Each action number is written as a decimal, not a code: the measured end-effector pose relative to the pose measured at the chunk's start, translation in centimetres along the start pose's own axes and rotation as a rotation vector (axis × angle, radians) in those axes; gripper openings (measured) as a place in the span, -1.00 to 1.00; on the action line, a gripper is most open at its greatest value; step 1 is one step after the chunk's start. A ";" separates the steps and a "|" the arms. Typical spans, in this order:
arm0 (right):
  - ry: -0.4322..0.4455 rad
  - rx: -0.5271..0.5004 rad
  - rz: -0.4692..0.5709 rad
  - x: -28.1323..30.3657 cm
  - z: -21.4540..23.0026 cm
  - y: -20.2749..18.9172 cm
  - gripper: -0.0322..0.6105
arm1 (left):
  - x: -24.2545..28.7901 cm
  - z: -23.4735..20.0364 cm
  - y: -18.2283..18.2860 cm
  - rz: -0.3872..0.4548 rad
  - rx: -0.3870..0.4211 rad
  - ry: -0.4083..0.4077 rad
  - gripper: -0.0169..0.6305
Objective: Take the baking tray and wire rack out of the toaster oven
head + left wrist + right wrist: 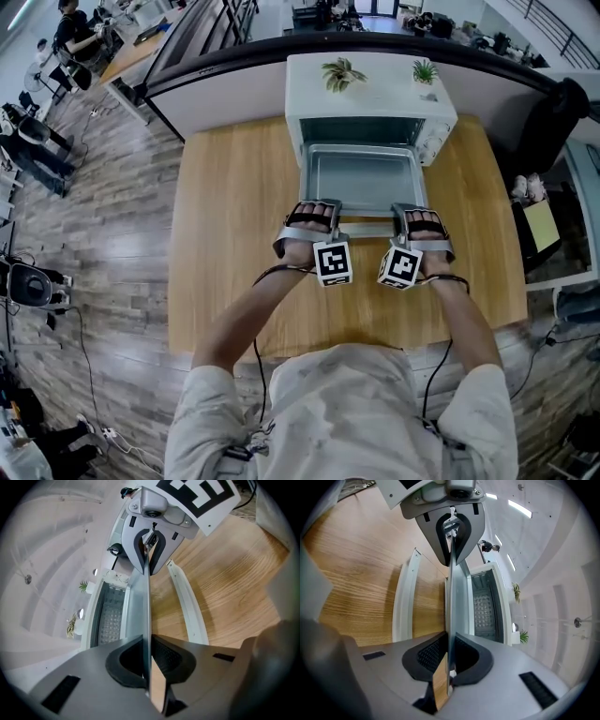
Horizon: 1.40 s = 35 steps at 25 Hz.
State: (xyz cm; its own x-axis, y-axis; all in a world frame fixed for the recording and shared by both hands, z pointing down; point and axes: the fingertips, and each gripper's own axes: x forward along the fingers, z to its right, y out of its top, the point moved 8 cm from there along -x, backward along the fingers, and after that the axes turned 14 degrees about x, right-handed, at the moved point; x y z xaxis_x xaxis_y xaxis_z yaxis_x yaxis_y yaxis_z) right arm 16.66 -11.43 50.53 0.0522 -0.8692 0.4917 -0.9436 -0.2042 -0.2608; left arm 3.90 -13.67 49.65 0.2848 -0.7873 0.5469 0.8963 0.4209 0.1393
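Head view: baking tray (361,178) sticks partway out of the open toaster oven (375,89) on the wooden tabletop (225,244). My left gripper (314,211) and right gripper (422,216) sit side by side on its near rim. Left gripper view: jaws pinch that thin rim edge-on. Right gripper view: same, jaws clamped on the rim, oven mouth beyond.

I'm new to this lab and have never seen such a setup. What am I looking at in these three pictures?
A person holds two hand-held tools with jaws. The head view looks down from the person's head; the other two look along each tool. The left gripper and right gripper are both clamped on the near rim of a baking tray, which sticks out of a white toaster oven on a wooden table. Two small plants sit on the oven.
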 end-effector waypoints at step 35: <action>0.189 -0.266 0.476 -1.4 -8.9 21.7 -0.72 | -12.4 11.9 -16.9 -0.451 -0.309 -0.118 -0.81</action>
State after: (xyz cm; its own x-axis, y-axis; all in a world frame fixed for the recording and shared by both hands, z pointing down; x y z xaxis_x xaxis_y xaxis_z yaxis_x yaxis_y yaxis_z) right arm -6.78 -10.60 51.59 -0.4341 -0.7373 0.5177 -0.9001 0.3312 -0.2831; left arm -18.85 -5.60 50.34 -0.1742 -0.7956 0.5802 0.9835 -0.1117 0.1422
